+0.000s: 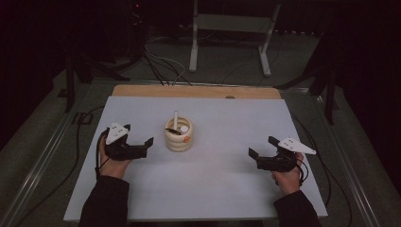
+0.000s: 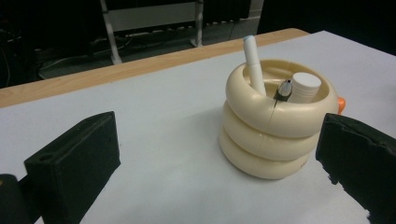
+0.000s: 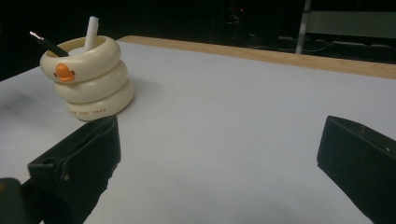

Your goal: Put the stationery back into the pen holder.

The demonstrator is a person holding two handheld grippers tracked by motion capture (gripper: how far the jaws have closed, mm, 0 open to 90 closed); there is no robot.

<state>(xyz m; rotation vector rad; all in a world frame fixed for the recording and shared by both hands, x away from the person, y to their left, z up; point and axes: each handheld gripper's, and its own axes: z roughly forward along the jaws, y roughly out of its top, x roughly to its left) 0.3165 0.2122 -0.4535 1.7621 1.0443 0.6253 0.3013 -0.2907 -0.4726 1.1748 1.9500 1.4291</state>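
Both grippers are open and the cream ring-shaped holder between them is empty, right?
Not empty. The holder contains a white pen, a dark pen and a white cylinder, as the left gripper view shows. The left gripper and right gripper are open.

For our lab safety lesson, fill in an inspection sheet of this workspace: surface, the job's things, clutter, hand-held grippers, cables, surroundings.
Surface: white table top, a wooden strip along its far edge.
Job's things: cream ringed holder with an orange duck bill, upright near the middle; in it a white pen stands tilted, with a black pen and a white cylinder.
Clutter: nothing seen.
Hand-held grippers: left hand-held gripper open, empty, close to the holder without touching; right hand-held gripper open, empty, well apart from it.
Cables: one trails from each gripper; more lie on the floor behind the table.
Surroundings: dark room, a white metal frame beyond the table.
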